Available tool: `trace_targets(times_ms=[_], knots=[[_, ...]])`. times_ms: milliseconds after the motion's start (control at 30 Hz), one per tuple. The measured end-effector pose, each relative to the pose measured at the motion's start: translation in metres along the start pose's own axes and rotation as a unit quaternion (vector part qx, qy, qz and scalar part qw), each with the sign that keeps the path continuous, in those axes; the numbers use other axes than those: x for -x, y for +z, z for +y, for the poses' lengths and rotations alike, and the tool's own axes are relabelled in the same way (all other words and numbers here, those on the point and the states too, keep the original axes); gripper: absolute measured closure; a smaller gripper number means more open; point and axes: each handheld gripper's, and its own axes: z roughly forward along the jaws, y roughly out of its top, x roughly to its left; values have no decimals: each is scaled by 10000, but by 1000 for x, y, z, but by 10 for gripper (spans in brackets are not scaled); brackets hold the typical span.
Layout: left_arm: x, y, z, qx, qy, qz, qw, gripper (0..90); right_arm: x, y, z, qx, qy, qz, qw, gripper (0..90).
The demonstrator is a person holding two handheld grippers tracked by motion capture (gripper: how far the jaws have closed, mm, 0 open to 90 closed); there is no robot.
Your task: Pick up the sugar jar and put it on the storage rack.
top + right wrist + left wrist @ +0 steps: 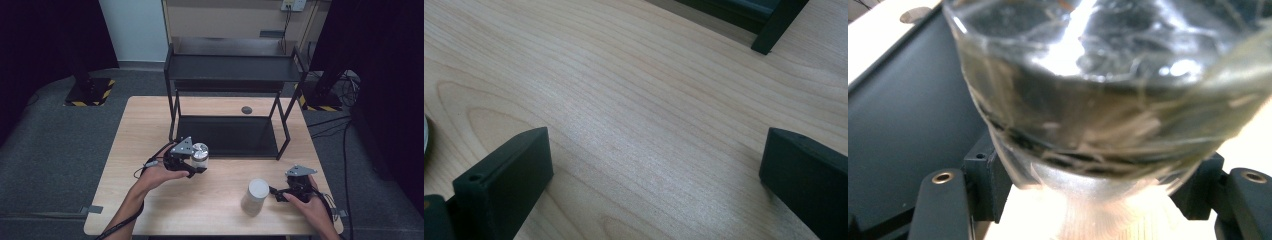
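Holding a clear glass jar (200, 154), the left gripper (186, 159) is above the wooden table (150, 130), just in front of the lower shelf of the black rack (227, 136). Its fingers (983, 182) are closed on the jar, one on each side; in the left gripper view the glass is very close to the camera and blurred, so what is inside cannot be told. From above, the jar shows a silver round end. The left hand (159, 176) of the person grips the gripper from behind, and a cable goes from it along the forearm. The right gripper (287, 191) is near the front right corner of the table, in the right hand (312, 205). Its fingers (506, 182) are apart, with only bare wood between them in the right gripper view. A second jar with a white lid (255, 197) stands upright on the table just beside this gripper, not touching it as far as I can see. A small dark round disc (246, 109) is in the table behind the rack.
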Motion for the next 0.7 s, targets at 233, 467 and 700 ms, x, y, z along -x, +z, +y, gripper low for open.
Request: trace_targets(times_ms=[233, 467, 700], knots=[[-7, -11, 14, 59, 73, 68, 9999, 300, 0, 0, 0, 1, -2, 0, 10000, 10], [-16, -20, 21, 61, 48, 132, 9999, 300, 0, 0, 0, 0, -1, 0, 10000, 10], [-23, -25, 29, 83, 94, 169, 9998, 300, 0, 0, 0, 0, 0, 1, 10000, 10]])
